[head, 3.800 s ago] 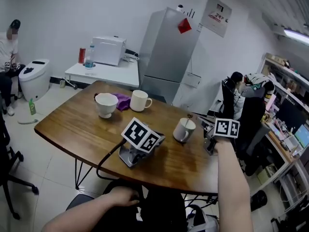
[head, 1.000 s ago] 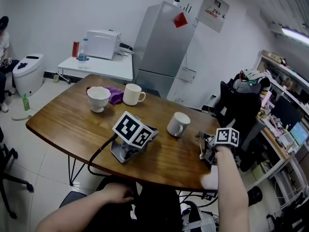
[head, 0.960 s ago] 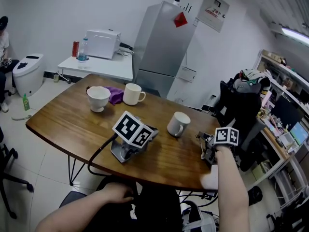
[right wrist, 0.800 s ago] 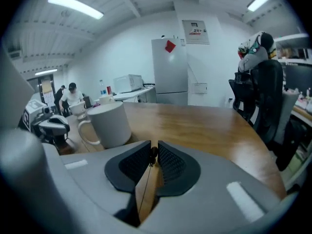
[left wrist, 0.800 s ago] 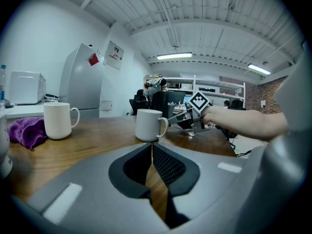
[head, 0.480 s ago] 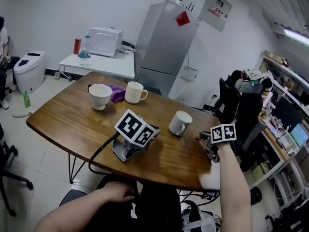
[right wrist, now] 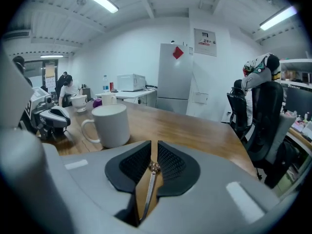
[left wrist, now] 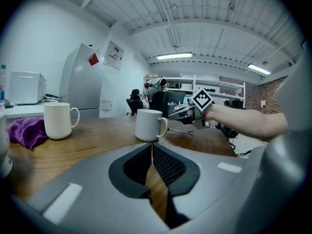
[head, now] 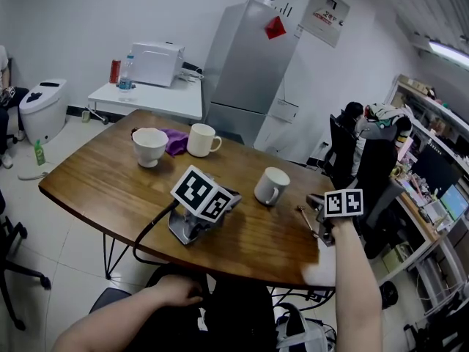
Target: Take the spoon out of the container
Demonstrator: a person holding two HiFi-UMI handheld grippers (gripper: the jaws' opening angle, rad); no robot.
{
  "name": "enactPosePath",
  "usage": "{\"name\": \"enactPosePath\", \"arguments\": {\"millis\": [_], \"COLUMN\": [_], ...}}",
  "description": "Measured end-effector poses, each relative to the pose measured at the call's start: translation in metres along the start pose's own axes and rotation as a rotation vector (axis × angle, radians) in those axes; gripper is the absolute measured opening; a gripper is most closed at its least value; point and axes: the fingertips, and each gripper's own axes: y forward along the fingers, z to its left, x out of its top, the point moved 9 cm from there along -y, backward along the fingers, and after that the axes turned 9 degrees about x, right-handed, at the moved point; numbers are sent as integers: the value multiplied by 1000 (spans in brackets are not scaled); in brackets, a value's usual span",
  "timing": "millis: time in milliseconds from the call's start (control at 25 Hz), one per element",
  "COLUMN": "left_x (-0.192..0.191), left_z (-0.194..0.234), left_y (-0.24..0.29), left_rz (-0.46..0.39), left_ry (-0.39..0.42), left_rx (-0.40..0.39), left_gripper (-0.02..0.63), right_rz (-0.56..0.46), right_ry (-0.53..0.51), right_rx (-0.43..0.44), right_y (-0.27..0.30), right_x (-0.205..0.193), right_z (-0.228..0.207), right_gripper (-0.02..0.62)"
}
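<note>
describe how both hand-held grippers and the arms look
The left hand-held gripper and right hand-held gripper share light grey shells, black mesh pads and white cubes with black square markers. A black cable leaves the left one. The right one's jaws are closing with a spoon between them. Forearms are bare.

Right gripper (right wrist: 152, 150) closes fingers on the spoon (right wrist: 149, 189) (left gripper (left wrist: 151, 150) lies unheld, fingers together).

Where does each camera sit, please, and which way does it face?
Head view: on the person's head, facing down at the table; shows left gripper, right gripper, right forearm.
Left gripper view: on the left gripper, along its shut jaws toward the mug.
Right gripper view: on the right gripper, jaws closing on the spoon, facing the mug.
Both gripper views share that mug.
</note>
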Motion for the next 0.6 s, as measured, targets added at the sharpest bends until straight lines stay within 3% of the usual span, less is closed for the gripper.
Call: {"name": "enactPosePath", "arguments": {"millis": [200, 600], "left_x": [-1, 1], "left_z": [2, 3], "left_y": [-1, -5], "left_rz": [2, -6], "left_ry": [0, 3], "left_rx": [-2, 2], "left_gripper": [11, 11], "right_rz": [-39, -211], "right_ry": [-24, -19], "right_rx": [57, 292], "right_y": [-6, -24], "right_x": [0, 8], "right_z": [17, 71], "right_gripper": [24, 3]}}
